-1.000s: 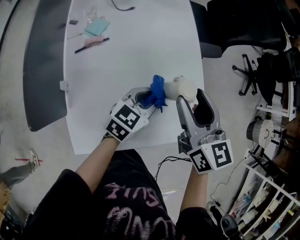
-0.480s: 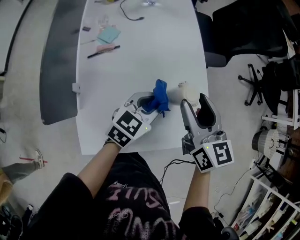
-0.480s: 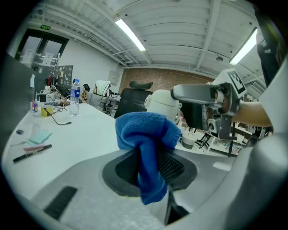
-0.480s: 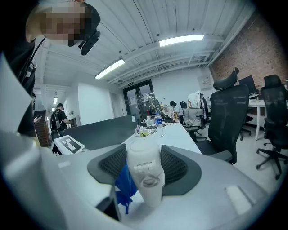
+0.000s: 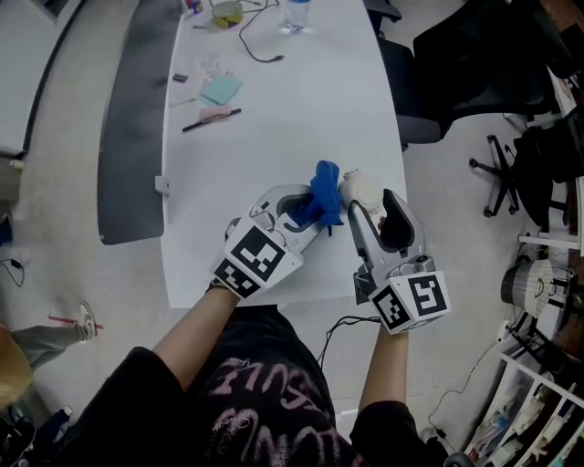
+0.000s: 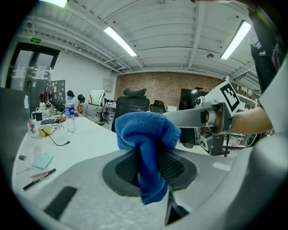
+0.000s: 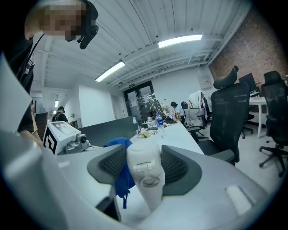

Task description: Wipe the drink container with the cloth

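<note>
1. The left gripper (image 5: 310,206) is seen with its jaws pressed nearly together on a blue cloth (image 5: 322,192). In the left gripper view the cloth (image 6: 146,134) is pinched between the ribbed dark pads, with a bunch standing above them and a tail hanging below.
2. The right gripper (image 5: 365,196) is closed on a white drink container (image 5: 359,188). In the right gripper view the container (image 7: 145,173) is clamped between both pads, and the jaws are spread only as far as its body.
3. The container is held over the near right part of the white table (image 5: 274,91). The bunched cloth lies just beside its left side and appears to touch it.
4. Black-and-white square markers are carried on the cube of each gripper (image 5: 255,260) (image 5: 415,301); no words are shown on them.
5. A small pale tab is seen on the container's front, with no print that can be read.
6. A water bottle (image 5: 297,13) stands at the far end of the table; its label is too small to be read.
7. A pen (image 5: 212,119) and a teal pad (image 5: 222,88) lie on the left part of the table, well apart from the grippers.
</note>
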